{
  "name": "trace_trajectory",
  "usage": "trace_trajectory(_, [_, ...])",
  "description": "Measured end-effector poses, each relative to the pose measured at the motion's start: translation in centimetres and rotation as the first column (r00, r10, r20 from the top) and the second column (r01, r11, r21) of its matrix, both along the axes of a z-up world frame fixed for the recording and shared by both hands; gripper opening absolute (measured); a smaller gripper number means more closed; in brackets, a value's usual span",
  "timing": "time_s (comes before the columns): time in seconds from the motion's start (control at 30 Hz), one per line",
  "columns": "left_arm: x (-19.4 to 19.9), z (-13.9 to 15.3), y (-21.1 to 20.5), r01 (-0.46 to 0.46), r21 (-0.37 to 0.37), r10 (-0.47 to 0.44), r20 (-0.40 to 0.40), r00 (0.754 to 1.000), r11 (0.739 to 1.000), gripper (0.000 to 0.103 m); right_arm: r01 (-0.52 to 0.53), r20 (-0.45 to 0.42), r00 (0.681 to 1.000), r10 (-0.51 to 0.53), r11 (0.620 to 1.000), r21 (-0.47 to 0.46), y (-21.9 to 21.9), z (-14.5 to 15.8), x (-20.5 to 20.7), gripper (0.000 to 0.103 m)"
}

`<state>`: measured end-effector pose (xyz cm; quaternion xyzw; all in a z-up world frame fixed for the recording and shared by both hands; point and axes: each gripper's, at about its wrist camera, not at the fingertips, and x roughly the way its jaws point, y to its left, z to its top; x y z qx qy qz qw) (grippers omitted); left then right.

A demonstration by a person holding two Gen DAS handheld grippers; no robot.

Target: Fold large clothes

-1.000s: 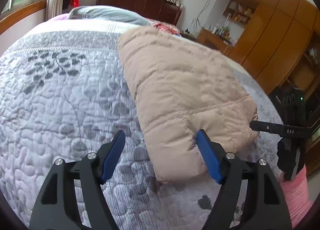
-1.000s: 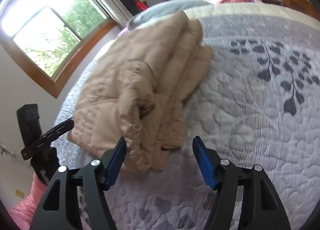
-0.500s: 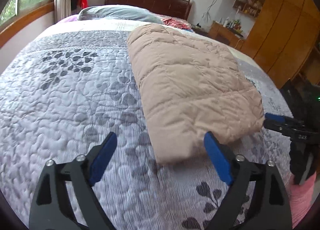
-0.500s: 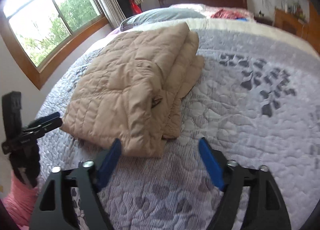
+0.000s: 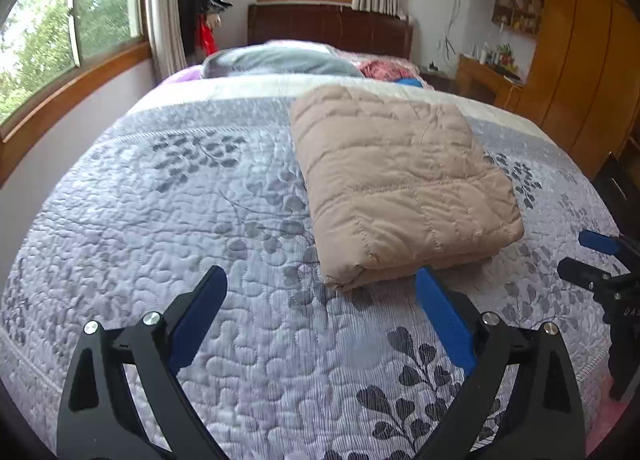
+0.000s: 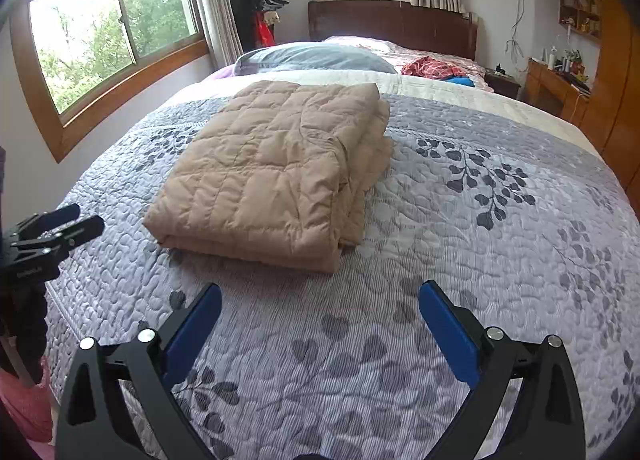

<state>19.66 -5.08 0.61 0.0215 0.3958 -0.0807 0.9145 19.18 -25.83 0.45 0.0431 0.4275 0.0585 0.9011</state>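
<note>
Quilted grey leaf-print bedspread (image 5: 168, 220) filled the near view. Left gripper (image 5: 320, 300) and right gripper (image 6: 320, 308) hung above it, jaws opening wide, nothing between them. Beyond lay the beige puffer coat (image 6: 272, 172), a puffy, stitched, layered rectangle mid-bed. Fold looked done; best to withdraw without snagging its near edge. Dark headboard (image 6: 392, 24) stood farthest.
</note>
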Motion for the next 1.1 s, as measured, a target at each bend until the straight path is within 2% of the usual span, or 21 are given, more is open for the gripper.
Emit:
trace_trajectory(0.27, [-3.3, 2.0, -0.3, -0.022, 0.040, 0.020, 0.050, 0.999, 0.999, 0.095, 0.024, 0.014, 1.000, -0.024, 0.999, 0.024, 0.3, 1.3, -2.3, 0.099])
trace_trajectory(0.57, [-5.7, 3.1, -0.3, -0.045, 0.059, 0.040, 0.076, 0.996, 0.997, 0.095, 0.050, 0.006, 0.999, -0.050, 0.999, -0.007, 1.0, 2.2, -4.0, 0.099])
trace_trajectory(1.1, [-6.9, 2.7, -0.2, -0.048, 0.072, 0.044, 0.061, 0.997, 0.996, 0.095, 0.049, 0.009, 0.999, -0.049, 0.999, -0.017, 1.5, 2.5, -5.2, 0.099])
